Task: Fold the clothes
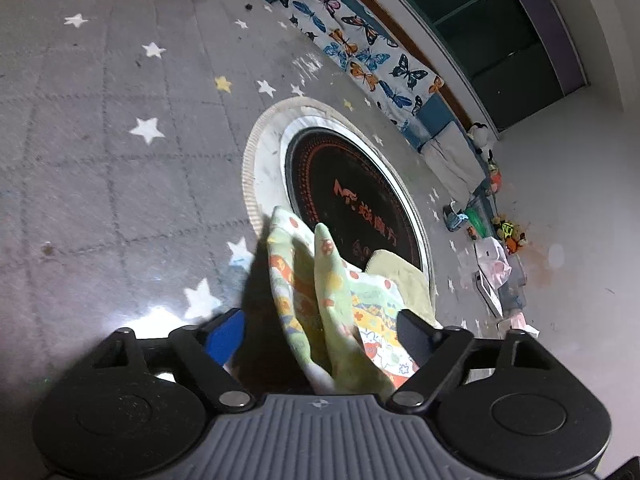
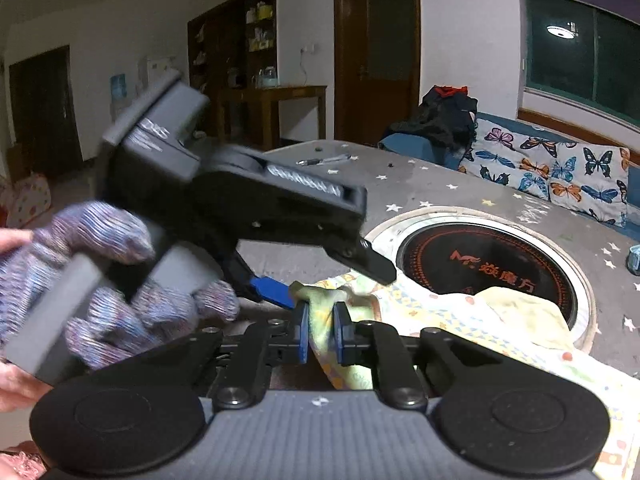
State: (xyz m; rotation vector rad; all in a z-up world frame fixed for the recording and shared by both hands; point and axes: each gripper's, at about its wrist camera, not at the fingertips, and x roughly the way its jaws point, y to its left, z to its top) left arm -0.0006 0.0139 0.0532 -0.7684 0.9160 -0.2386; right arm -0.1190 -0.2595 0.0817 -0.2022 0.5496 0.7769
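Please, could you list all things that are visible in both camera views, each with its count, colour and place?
patterned garment: one, pale green and yellow with orange prints, on the table partly over the round insert
table: one, grey cover with white stars
round insert: one, black with orange lettering, set in the table
pen: one, dark, far part of the table
butterfly cloth: one, white with blue and orange butterflies, on the blue sofa behind the table
dark clothes: one heap, black with red, on the sofa end
left tongs: open, garment folds between them
right tongs: shut on the garment edge
gloved hand: one, purple knit, holding the left tool
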